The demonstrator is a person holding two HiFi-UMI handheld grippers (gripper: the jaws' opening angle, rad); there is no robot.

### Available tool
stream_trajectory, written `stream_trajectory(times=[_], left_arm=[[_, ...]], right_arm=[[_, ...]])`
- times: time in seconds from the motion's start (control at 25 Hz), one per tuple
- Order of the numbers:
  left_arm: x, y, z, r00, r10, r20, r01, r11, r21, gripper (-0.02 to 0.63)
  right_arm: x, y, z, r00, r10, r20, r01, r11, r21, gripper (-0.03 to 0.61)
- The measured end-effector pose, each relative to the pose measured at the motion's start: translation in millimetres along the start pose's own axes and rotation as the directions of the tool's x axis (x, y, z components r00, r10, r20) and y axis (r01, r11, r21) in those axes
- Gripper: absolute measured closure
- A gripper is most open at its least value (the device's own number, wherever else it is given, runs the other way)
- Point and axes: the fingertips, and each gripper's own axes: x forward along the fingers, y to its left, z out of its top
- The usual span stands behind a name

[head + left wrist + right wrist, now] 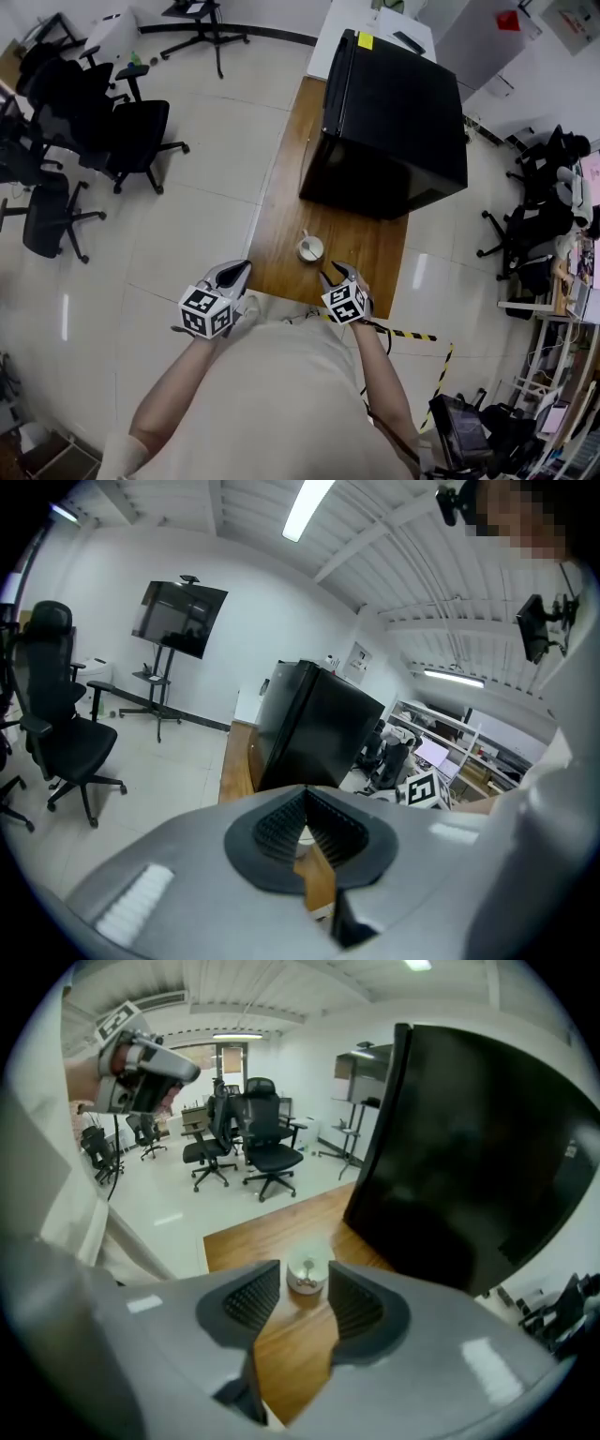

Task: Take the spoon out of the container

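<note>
A small white cup (310, 247) stands near the front of the wooden table (281, 216), with a spoon (307, 1266) resting inside it. In the right gripper view the cup (307, 1277) sits just beyond the jaws, framed between them. My right gripper (340, 274) is open and empty, at the table's front edge just right of the cup. At the front left corner of the table, off to the cup's left, my left gripper (233, 273) is held. Its fingertips (302, 793) meet, with nothing between them.
A big black cabinet (394, 112) fills the far half of the table, right behind the cup. Several office chairs (84, 122) stand on the tiled floor to the left. Yellow-black tape (412, 335) marks the floor at the right. Shelves and clutter (553, 234) line the right side.
</note>
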Motion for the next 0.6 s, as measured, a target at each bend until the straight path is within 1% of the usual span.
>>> stream_trajectory(times=[0.24, 0.4, 0.6], left_arm=[[7.8, -3.9, 2.0, 0.999, 0.045, 0.003, -0.045, 0.999, -0.018, 0.624], [7.7, -1.5, 1.8, 0.997, 0.076, -0.001, -0.076, 0.997, -0.023, 0.624], [9.4, 1.7, 1.2, 0.994, 0.107, -0.009, -0.107, 0.994, -0.034, 0.624]], right_arm=[[46.1, 5.1, -17.6, 0.997, 0.053, -0.063, -0.055, 0.998, -0.029, 0.425], [62.4, 8.9, -28.5, 0.992, 0.089, -0.093, -0.09, 0.996, -0.005, 0.425], [73.9, 8.1, -33.7, 0.988, 0.116, -0.105, -0.115, 0.993, 0.021, 0.425]])
